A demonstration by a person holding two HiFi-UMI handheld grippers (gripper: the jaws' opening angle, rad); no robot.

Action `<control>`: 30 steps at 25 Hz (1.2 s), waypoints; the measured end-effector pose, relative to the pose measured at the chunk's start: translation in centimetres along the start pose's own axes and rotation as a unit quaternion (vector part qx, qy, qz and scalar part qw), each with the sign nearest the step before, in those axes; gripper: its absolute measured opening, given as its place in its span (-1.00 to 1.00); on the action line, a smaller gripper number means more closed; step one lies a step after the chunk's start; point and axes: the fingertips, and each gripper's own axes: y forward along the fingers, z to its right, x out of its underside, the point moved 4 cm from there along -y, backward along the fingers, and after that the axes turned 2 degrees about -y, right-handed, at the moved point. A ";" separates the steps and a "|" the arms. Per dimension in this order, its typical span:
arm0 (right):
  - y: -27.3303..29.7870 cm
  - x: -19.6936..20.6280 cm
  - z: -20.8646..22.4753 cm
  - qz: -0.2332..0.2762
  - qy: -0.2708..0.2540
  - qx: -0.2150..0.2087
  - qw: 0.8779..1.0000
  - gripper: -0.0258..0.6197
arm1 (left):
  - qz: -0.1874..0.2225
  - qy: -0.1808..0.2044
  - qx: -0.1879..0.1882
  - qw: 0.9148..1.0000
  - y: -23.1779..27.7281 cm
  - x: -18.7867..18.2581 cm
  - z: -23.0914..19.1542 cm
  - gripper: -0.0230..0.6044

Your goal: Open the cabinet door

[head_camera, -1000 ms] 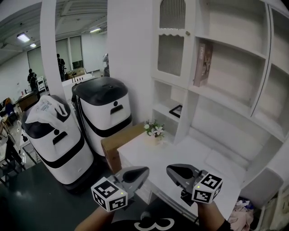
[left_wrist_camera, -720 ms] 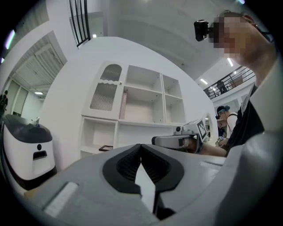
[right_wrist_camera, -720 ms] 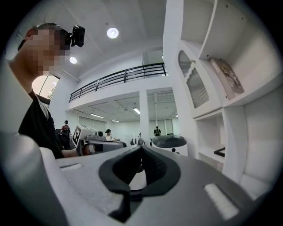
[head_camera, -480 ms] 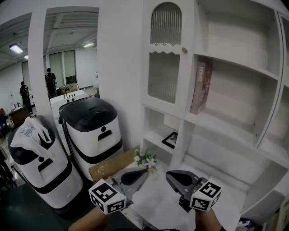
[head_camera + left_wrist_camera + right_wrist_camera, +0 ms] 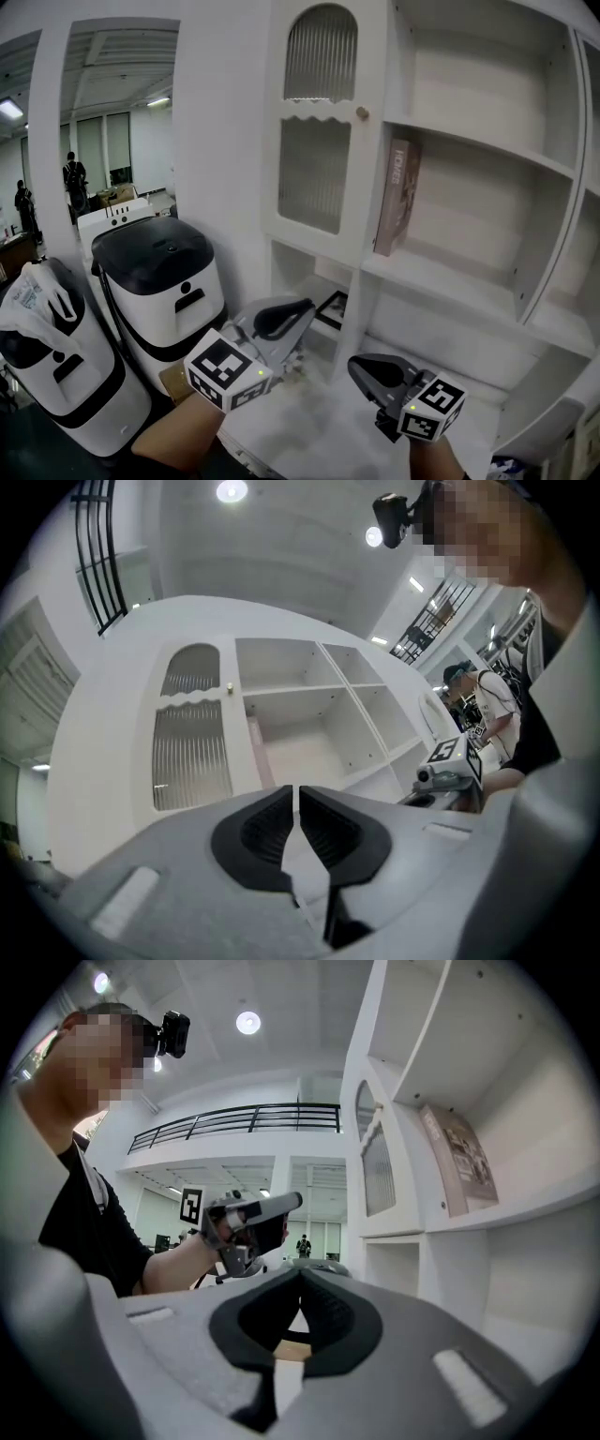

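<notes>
The cabinet door (image 5: 317,159) stands closed at the upper left of a white shelving unit, above the back left corner of the counter (image 5: 309,427). It is a narrow framed panel with an arched pane over a taller ribbed one. A small round knob (image 5: 361,112) sits high on its right edge, beside the open shelf holding a leaning book (image 5: 396,197).

The door looks light and stiff. Its panes may be glass and are best left untouched. The knob seems the only place to take hold. It is small, probably smooth, and likely to slip from a loose pinch. The hinges are presumably on the left, so the pull would follow an arc.

The left gripper (image 5: 298,311) is raised well below the knob, its jaws together on nothing. The right gripper (image 5: 361,367) hangs lower over the counter, jaws likewise closed and empty.
</notes>
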 end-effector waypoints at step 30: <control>-1.7 -4.6 4.3 0.012 -0.031 0.151 0.988 -0.92 | 0.102 0.154 0.002 0.983 17.7 -16.5 -13.8 -0.25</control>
